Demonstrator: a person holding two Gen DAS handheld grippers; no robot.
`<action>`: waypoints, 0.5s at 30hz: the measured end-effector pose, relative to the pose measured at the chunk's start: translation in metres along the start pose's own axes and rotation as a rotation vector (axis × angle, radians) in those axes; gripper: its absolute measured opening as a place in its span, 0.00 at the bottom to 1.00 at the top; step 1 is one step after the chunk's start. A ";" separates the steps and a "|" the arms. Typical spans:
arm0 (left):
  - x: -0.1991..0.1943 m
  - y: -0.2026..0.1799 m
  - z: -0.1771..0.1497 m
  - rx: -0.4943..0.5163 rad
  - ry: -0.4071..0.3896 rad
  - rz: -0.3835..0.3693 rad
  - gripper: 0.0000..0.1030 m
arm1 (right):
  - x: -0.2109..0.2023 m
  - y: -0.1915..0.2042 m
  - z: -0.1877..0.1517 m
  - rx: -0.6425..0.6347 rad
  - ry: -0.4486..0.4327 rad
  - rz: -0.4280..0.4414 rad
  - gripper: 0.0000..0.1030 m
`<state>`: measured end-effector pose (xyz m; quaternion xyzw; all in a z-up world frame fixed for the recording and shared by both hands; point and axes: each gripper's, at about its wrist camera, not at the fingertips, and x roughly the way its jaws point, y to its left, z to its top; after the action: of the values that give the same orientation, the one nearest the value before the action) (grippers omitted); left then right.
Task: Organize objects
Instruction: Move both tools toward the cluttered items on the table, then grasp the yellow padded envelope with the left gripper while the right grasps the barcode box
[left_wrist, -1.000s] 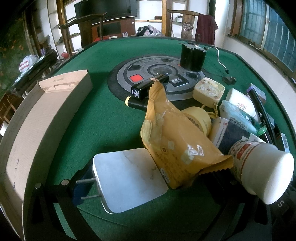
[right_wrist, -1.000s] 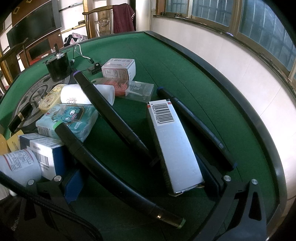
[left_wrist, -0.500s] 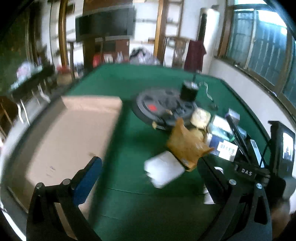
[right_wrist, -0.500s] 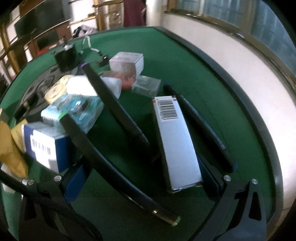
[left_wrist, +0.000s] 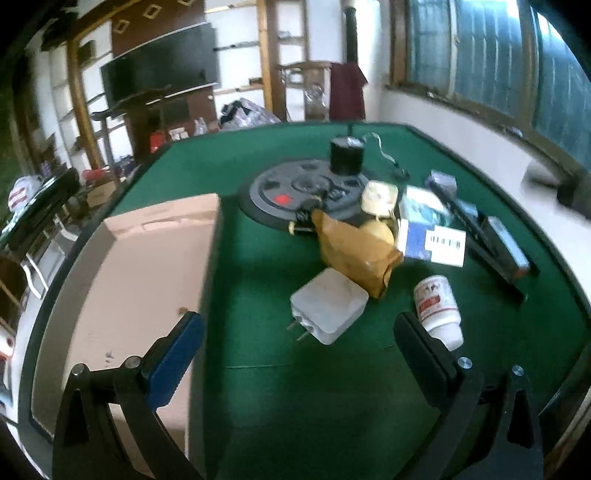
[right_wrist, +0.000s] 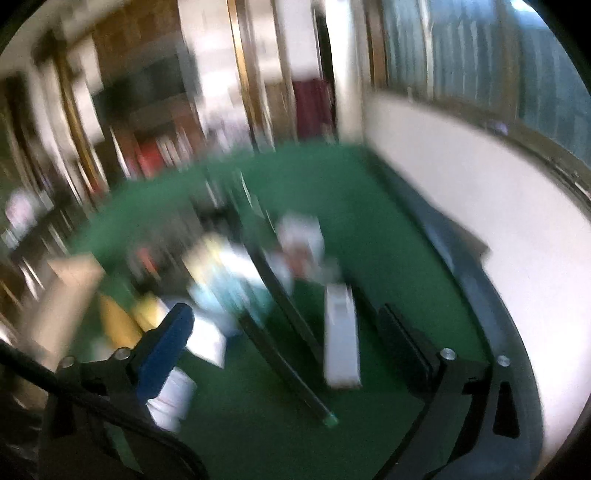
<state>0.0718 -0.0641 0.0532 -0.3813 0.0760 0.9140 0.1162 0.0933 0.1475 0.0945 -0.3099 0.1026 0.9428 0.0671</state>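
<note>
Left claw (left_wrist: 299, 354) open, empty; white charger (left_wrist: 328, 304) at 12 o'clock, prongs toward it. Right claw (right_wrist: 284, 345) open, blurred.

Left gripper (left_wrist: 299, 338): black frame, two flat fingers, one with a blue pad (left_wrist: 173, 363), the other black (left_wrist: 424, 356). Silver screw heads on both finger mounts. Right gripper (right_wrist: 284, 341): same build, blue pad (right_wrist: 162, 350) and black pad, silver screws, black cable (right_wrist: 92, 410) across its lower-left frame.
</note>
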 end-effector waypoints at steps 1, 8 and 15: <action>0.002 -0.001 -0.001 0.015 0.004 0.007 0.98 | -0.005 -0.004 -0.001 0.035 -0.031 0.097 1.00; 0.002 0.004 0.012 -0.008 0.031 -0.043 0.98 | 0.042 -0.042 -0.019 0.119 0.157 0.078 0.93; 0.030 -0.005 0.041 -0.116 0.067 -0.100 0.98 | 0.027 -0.063 -0.024 0.116 0.170 0.070 0.93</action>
<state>0.0248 -0.0449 0.0596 -0.4211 0.0077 0.8966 0.1367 0.0972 0.2044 0.0494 -0.3808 0.1731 0.9073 0.0430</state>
